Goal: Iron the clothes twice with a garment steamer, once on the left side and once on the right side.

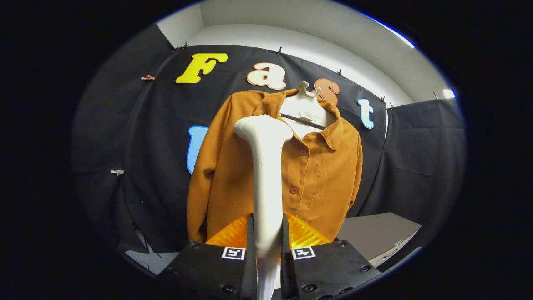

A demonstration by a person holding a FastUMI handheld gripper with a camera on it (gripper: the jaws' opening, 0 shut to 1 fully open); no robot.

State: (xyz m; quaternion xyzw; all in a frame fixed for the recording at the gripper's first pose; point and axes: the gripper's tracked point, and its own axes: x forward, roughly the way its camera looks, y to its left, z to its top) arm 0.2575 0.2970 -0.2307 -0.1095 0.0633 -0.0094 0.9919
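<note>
Black cloth wall behind | soft brown shirt on white hanger, limp, likely sways under pressure | smooth rigid white garment steamer, head near left chest, looks light | gripper closed on its handle, a sound hold | grey table at right.

— Where's the steamer?
— White, upright, handle clamped between the gripper fingers, head against the shirt's chest beside the button row.
— And the shirt?
— Brown, buttoned, collared, hanging on a white hanger just beyond the fingers.
</note>
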